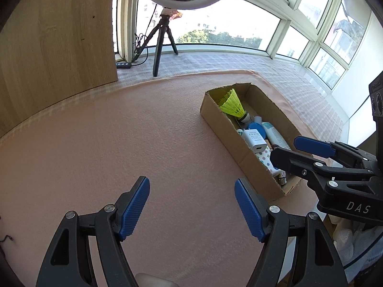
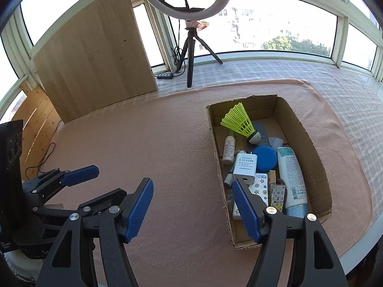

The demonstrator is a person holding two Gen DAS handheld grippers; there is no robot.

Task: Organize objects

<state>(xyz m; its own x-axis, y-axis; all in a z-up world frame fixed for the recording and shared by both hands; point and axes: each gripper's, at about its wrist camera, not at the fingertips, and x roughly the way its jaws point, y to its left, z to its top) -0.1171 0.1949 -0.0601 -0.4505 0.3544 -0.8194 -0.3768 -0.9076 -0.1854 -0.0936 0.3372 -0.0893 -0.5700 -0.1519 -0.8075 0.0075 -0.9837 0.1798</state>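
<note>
An open cardboard box (image 2: 308, 153) sits on the right half of the table (image 2: 155, 148), which is covered by a pink fleece cloth; the box is a long, shallow brown tray with rough-cut corrugated edges, its far end toward the window. Inside, a neon yellow plastic shuttlecock (image 2: 240, 122) lies tilted at the far end, its white and dark cork tip pointing toward the near end. Beside it along the left wall lies a small beige bottle (image 2: 228, 150). In the middle are a white charger adapter (image 2: 244, 168) with grey print and, touching its right side, a round blue lid (image 2: 265, 158). A white tube with teal lettering (image 2: 292, 179) lies along the right side, cap toward the near end. Between adapter and tube are a small patterned card with stars and dots (image 2: 259, 186) and a wooden clothespin (image 2: 272, 177). The left gripper (image 1: 192, 206) hangs over bare cloth to the left of the box, its blue-padded jaws spread wide with nothing between them. The right gripper (image 2: 192, 205) is likewise wide apart and empty, its right finger over the box's near left corner. A ring light on a black tripod (image 2: 191, 55) and an upright wooden board (image 2: 95, 57) stand by the window.
</note>
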